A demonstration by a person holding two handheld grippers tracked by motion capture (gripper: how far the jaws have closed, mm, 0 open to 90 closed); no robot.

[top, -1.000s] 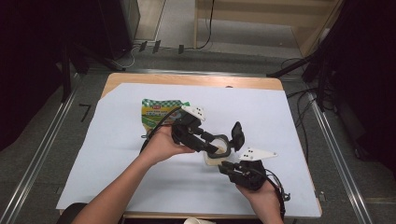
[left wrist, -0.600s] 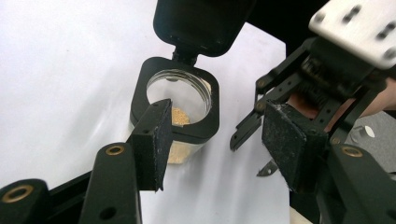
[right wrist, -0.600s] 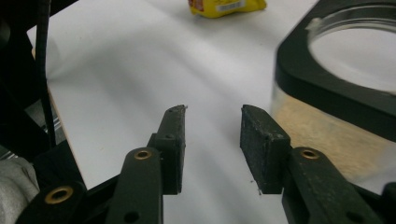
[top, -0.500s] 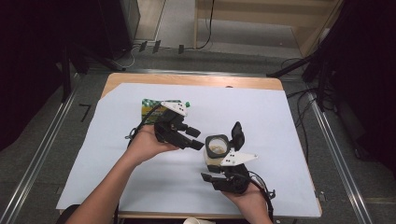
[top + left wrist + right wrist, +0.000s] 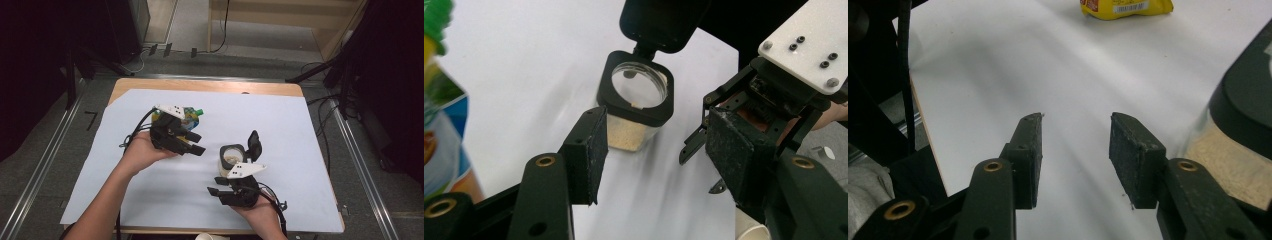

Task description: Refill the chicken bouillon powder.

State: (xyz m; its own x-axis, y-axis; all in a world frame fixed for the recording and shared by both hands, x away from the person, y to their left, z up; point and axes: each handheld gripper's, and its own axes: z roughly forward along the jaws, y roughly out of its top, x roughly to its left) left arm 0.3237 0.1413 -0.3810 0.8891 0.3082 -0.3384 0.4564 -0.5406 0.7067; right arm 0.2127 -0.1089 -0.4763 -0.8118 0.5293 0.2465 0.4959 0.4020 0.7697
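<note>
White paper covers most of the wooden table, which stands on a grey floor with dark equipment and cables around it. Near the middle of the table, a little toward its right edge, stands a small clear square jar with a black collar and a black flip lid hinged open and standing up on the side toward the far right corner; pale powder fills the lower part of the jar. In the left gripper view the jar shows its open round mouth, the lid thrown back behind it.

A person's right hand holds the right gripper just beside the jar, on the side toward the near edge, its white plate almost over the jar's near side. Its fingers have just been opening and now stand spread with nothing but bare paper between them; the jar sits just off to the side of one finger, not touched by it.

The left gripper is held in the left hand nearer the table's left edge, apart from the jar and pointing toward it. Its fingers are spread and grip nothing, though the jar lies in line beyond them.

Behind the left gripper, toward the far left corner, lies a green and yellow printed pouch with a green cap, flat on the paper.
</note>
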